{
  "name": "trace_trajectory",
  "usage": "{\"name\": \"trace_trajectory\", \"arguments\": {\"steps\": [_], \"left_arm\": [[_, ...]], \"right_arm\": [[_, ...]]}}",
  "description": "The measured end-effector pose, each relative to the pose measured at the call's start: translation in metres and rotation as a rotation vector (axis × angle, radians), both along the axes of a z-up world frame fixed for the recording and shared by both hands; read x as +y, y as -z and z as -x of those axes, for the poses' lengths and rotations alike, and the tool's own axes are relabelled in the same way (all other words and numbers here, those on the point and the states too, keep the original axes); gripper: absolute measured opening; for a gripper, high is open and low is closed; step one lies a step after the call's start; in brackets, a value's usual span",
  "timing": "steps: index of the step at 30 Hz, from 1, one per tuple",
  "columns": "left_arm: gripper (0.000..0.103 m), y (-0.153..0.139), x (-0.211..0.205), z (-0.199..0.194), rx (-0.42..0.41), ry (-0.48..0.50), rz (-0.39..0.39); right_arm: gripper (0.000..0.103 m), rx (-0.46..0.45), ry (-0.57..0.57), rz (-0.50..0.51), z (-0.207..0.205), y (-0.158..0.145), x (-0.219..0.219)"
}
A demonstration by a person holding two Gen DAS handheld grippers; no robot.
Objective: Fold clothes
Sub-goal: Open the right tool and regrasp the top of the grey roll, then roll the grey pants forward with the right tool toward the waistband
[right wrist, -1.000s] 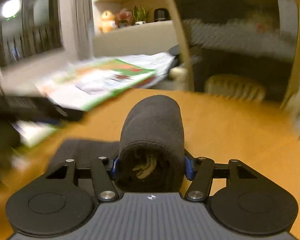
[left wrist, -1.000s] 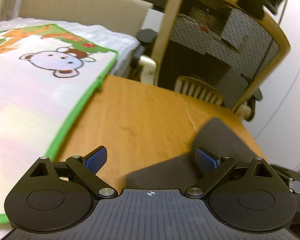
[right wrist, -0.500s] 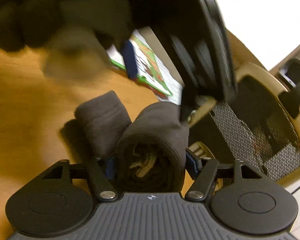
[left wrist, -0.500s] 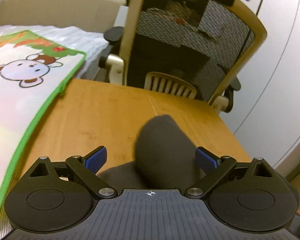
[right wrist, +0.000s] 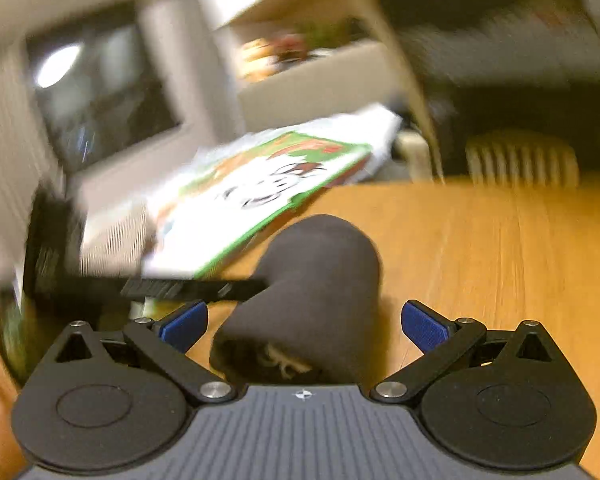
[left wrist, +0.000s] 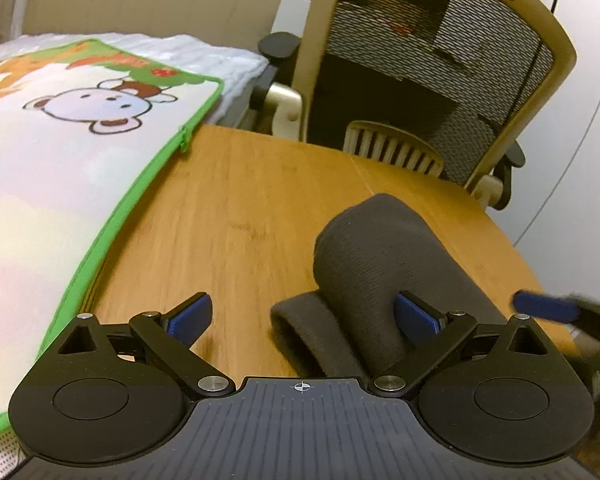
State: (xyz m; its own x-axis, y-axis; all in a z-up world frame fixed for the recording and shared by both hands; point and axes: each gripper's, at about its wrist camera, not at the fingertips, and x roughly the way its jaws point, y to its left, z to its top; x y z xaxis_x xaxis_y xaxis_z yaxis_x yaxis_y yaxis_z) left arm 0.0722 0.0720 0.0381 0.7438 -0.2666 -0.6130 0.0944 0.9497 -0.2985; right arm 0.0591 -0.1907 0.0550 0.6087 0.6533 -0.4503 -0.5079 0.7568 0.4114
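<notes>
A dark grey rolled garment (left wrist: 384,264) lies on the wooden table (left wrist: 244,208). It also shows in the right wrist view (right wrist: 320,280), lying between the open blue pads with gaps on both sides. My left gripper (left wrist: 302,318) is open and empty; the roll lies just ahead of its right pad. My right gripper (right wrist: 304,320) is open around the roll without touching it. A blue fingertip of the right gripper (left wrist: 548,308) shows at the right edge of the left wrist view. The right wrist view is blurred.
A cartoon-print mat with a green border (left wrist: 80,152) covers the table's left side, and shows in the right wrist view (right wrist: 268,192). A mesh office chair (left wrist: 440,64) stands at the table's far edge. The table's right edge (left wrist: 512,240) is near the roll.
My right gripper has opened and let go of the rolled garment, which now lies on the table. The left gripper has shifted so the roll sits toward its right pad.
</notes>
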Motion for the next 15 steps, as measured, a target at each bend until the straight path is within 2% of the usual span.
{"name": "trace_trajectory", "arguments": {"steps": [2, 3, 5, 8, 10, 15], "left_arm": [[0.101, 0.001, 0.004, 0.0, 0.005, -0.002, 0.025], [0.101, 0.001, 0.007, 0.0, 0.007, -0.008, 0.036], [0.1, -0.001, 0.016, 0.002, 0.006, -0.031, 0.056], [0.099, -0.009, 0.032, 0.009, -0.016, -0.071, 0.101], [0.099, -0.015, 0.035, 0.013, -0.035, -0.069, 0.121], [0.101, -0.005, 0.026, 0.02, -0.007, -0.06, 0.045]], "right_arm": [[0.091, 0.136, 0.067, -0.102, -0.025, 0.02, -0.005], [0.086, 0.157, 0.062, -0.096, -0.027, 0.026, -0.001], [0.086, 0.192, 0.049, -0.077, -0.029, 0.038, 0.009], [0.086, 0.018, 0.003, 0.143, -0.007, 0.026, 0.048], [0.086, -0.031, -0.023, 0.208, 0.003, 0.023, 0.066], [0.095, -0.037, -0.027, 0.219, 0.006, 0.031, 0.078]]}}
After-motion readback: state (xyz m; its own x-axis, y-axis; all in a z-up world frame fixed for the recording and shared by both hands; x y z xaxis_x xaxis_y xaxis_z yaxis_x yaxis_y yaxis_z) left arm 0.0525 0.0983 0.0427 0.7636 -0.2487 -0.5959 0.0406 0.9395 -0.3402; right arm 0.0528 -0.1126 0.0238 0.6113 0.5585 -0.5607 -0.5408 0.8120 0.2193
